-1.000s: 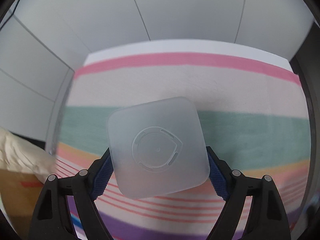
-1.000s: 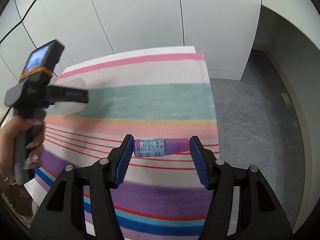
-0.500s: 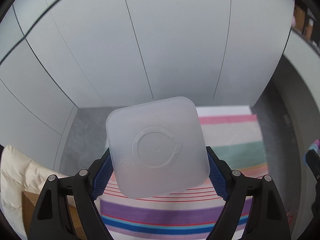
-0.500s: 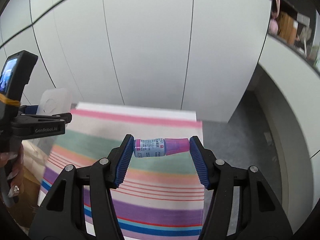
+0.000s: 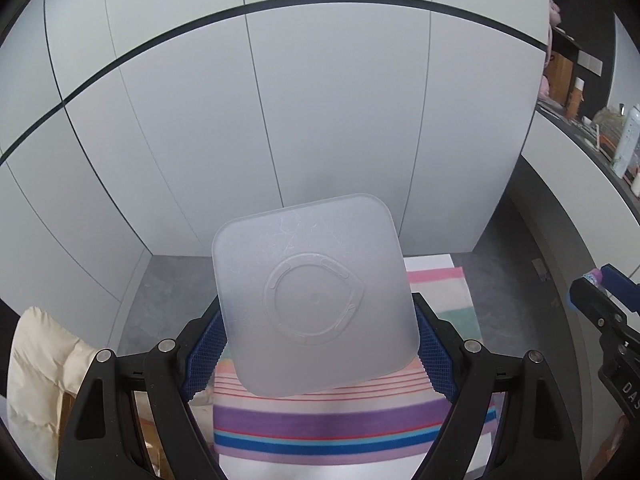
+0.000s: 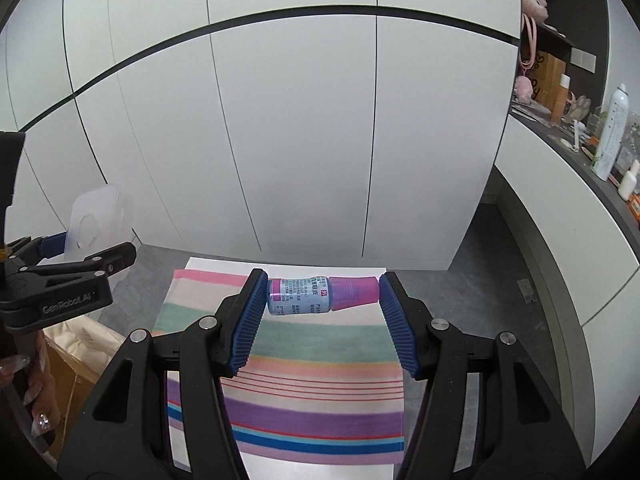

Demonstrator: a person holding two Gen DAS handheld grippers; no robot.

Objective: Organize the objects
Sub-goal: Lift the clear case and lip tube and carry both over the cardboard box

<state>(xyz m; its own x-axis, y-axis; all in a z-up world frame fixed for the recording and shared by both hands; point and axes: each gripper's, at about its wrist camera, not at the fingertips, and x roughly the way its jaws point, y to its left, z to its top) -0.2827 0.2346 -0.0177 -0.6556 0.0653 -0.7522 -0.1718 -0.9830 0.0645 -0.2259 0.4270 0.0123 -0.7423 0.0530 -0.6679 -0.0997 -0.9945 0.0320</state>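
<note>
Above the striped cloth [image 6: 304, 364], our left gripper [image 5: 318, 350], jaws wide, clamps a frosted square box [image 5: 314, 300]; our right gripper [image 6: 322, 316], narrower, pinches a small bottle [image 6: 322, 294] endwise.

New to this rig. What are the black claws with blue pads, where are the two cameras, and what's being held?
There is no robot here. A person carries two handheld grippers, each a black claw with blue ribbed pads, and each has a wide-angle camera looking forward along its fingers. That is why the walls look curved.

One picture is from the left gripper. It is clamped on a frosted square plastic lid, gripped by its two side edges.

The other picture is from the right gripper. It holds a small bottle with a purple cap, lying sideways, pinched end to end. At its left edge you see the left gripper and the person's hand.

Below both lies a striped cloth on a white table. Nothing sits on it in view.
</note>
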